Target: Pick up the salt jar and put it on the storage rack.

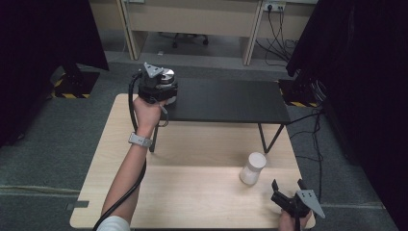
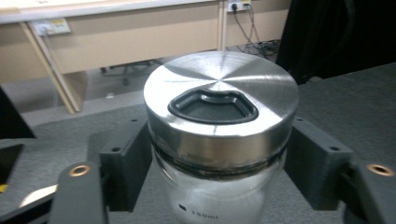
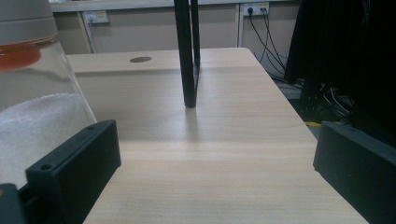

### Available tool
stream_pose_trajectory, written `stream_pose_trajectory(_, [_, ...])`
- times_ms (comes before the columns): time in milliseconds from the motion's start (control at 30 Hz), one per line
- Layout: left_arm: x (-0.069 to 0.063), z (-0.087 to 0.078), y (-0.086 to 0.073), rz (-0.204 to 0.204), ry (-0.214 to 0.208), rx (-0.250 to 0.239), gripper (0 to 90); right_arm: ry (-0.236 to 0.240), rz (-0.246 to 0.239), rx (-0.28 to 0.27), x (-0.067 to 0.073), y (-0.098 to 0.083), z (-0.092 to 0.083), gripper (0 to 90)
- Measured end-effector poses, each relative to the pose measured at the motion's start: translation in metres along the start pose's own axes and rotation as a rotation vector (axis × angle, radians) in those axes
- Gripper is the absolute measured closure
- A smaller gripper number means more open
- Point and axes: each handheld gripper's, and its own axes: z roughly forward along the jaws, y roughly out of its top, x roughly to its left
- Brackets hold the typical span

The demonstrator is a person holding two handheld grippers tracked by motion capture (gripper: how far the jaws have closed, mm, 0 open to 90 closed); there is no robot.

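My left gripper straddles the glass jar with the brushed-steel lid, upper left of the high view, on the black shelf. Its jaws flank the jar just under the lid; whether they press I cannot tell. Glass is slippery and breakable (white powder inside), so grip firmly below the lid. My right gripper stands open, empty.

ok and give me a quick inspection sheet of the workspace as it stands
surface: light wooden table carrying a black raised shelf
job's things: metal-lidded jar of white powder on the shelf; white-lidded jar on the table
clutter: nothing seen
grippers: left gripper with jaws around the metal-lidded jar, grip unclear; right gripper open at the near right corner
cables: gripper cable along the left forearm; floor cables at right
surroundings: desks, black curtains, grey carpet
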Motion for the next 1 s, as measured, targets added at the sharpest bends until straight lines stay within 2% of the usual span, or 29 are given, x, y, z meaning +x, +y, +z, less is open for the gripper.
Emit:
stream_pose_trajectory(133, [0.005, -0.001, -0.002, -0.027, -0.021, -0.011, 13.0, -0.001, -0.001, -0.001, 0.000, 0.000, 0.000, 0.8])
stream_pose_trajectory(200, [0.015, -0.001, -0.005, -0.057, -0.066, -0.017, 3.9, 0.000, -0.002, 0.001, 0.000, 0.000, 0.000, 0.8])
stream_pose_trajectory(233, [0.016, -0.001, -0.005, -0.077, -0.066, -0.015, 0.2, 0.000, -0.003, 0.001, 0.000, 0.000, 0.000, 0.8])
stream_pose_trajectory(367, [0.020, -0.005, -0.008, -0.095, -0.075, -0.026, 0.0, 0.001, -0.007, 0.003, 0.000, 0.000, 0.000, 0.8])
stream_pose_trajectory(633, [0.019, -0.013, -0.012, -0.097, -0.068, -0.023, 0.0, 0.000, -0.016, 0.009, 0.001, 0.001, 0.000, 0.8])
stream_pose_trajectory(1000, [0.019, -0.039, -0.039, -0.094, -0.065, -0.029, 0.0, -0.001, -0.038, 0.013, 0.003, 0.001, 0.000, 0.8])
